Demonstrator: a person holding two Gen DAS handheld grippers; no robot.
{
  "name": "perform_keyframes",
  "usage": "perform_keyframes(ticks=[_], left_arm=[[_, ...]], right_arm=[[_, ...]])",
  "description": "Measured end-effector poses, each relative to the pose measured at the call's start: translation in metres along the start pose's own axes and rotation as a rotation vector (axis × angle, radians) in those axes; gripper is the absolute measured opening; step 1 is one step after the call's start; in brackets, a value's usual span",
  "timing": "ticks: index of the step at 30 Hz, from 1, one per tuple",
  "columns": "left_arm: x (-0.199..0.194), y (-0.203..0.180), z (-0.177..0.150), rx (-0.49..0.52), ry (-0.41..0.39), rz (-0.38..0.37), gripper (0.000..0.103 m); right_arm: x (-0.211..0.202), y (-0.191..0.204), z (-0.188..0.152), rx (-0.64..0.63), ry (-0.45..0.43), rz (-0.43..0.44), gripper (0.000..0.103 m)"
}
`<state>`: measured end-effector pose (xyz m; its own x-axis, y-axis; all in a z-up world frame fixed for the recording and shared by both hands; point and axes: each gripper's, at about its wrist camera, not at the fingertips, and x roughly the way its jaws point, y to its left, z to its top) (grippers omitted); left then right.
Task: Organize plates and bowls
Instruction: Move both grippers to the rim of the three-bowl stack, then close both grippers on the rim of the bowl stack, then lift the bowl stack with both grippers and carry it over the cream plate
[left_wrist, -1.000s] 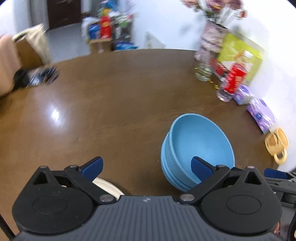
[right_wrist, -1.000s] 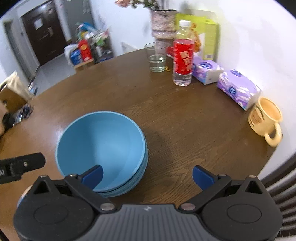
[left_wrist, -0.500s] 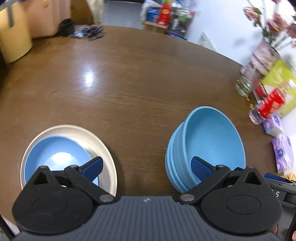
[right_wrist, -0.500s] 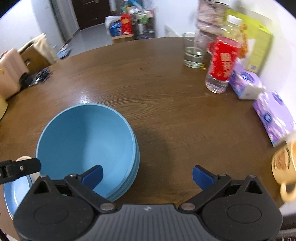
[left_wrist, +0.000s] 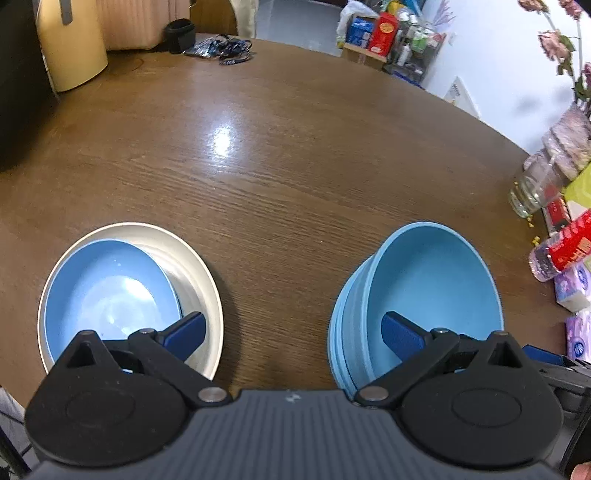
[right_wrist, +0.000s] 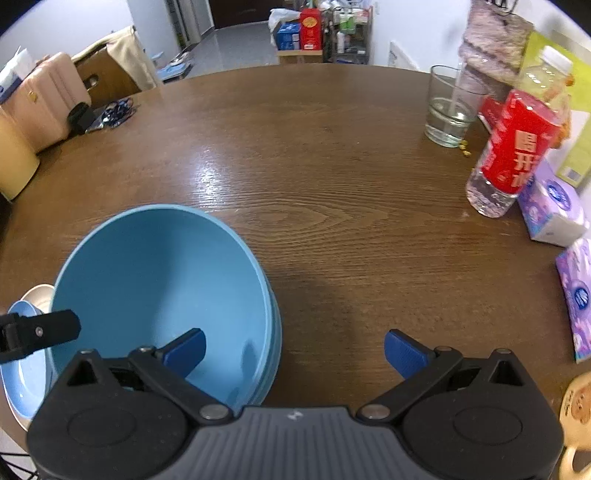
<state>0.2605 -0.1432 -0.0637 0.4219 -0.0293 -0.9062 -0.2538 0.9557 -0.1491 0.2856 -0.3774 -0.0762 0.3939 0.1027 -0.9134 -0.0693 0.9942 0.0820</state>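
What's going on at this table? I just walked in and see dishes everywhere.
A person is sorting dishes with two handheld tools. Both the left tool and right tool are open and hold nothing. A stack of blue bowls sits on the wooden table, beside a blue plate nested in a cream plate.
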Motion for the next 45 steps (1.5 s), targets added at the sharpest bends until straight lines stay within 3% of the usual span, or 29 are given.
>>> perform_keyframes(ticks=[7, 14, 18, 21, 28, 34, 45], left_arm=[[0.014, -0.005, 0.002, -0.075, 0.029, 0.022, 0.102], [0.028, -0.007, 0.002, -0.13, 0.067, 0.024, 0.093], [0.035, -0.005, 0.002, -0.148, 0.091, 0.008, 0.078], [0.041, -0.004, 0.002, -0.16, 0.108, 0.005, 0.074], [0.054, -0.009, -0.001, -0.172, 0.139, -0.039, 0.055], [0.057, -0.012, -0.001, -0.169, 0.149, -0.102, 0.034], [0.057, -0.021, -0.002, -0.132, 0.138, -0.098, 0.032]], right_arm=[[0.017, 0.0, 0.011, -0.008, 0.025, 0.037, 0.102], [0.033, 0.004, 0.016, -0.048, 0.053, 0.062, 0.088], [0.04, 0.003, 0.015, -0.041, 0.064, 0.086, 0.074], [0.044, 0.003, 0.013, -0.029, 0.07, 0.113, 0.071], [0.046, -0.004, 0.014, -0.005, 0.07, 0.167, 0.061], [0.046, -0.008, 0.011, 0.025, 0.068, 0.237, 0.039], [0.041, -0.008, 0.003, 0.048, 0.025, 0.234, 0.034]])
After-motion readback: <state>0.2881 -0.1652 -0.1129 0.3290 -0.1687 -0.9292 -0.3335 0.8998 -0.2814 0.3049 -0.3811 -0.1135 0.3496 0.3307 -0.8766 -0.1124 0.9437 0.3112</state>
